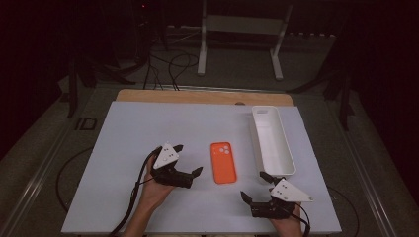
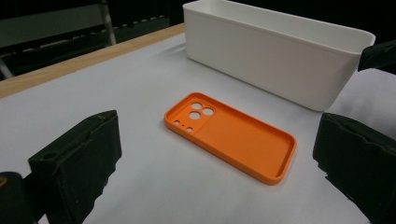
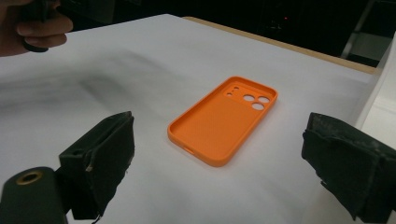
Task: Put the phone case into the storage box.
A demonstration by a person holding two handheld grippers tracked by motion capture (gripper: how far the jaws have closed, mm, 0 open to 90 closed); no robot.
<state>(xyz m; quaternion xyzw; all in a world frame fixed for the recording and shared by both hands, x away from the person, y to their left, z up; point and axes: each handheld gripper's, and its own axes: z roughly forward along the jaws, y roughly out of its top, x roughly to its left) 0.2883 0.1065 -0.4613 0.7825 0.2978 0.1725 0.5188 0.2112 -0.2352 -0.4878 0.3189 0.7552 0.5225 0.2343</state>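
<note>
The left gripper (image 1: 187, 159) and the right gripper (image 1: 255, 185) are both hovering spread wide beside the flat orange plastic phone case (image 1: 223, 162) — the approach step, I judge — next needing a closing pinch on its edges.

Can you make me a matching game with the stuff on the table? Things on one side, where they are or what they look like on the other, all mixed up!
Things:
1. phone case
2. white bin
3. left gripper
4. right gripper

Descriptions:
A. open, near the bin's closest end
B. orange, flat on the table, hollow side up
C. long, empty, at the table's right
D. open, just left of the case

Pairs: 1-B, 2-C, 3-D, 4-A
</note>
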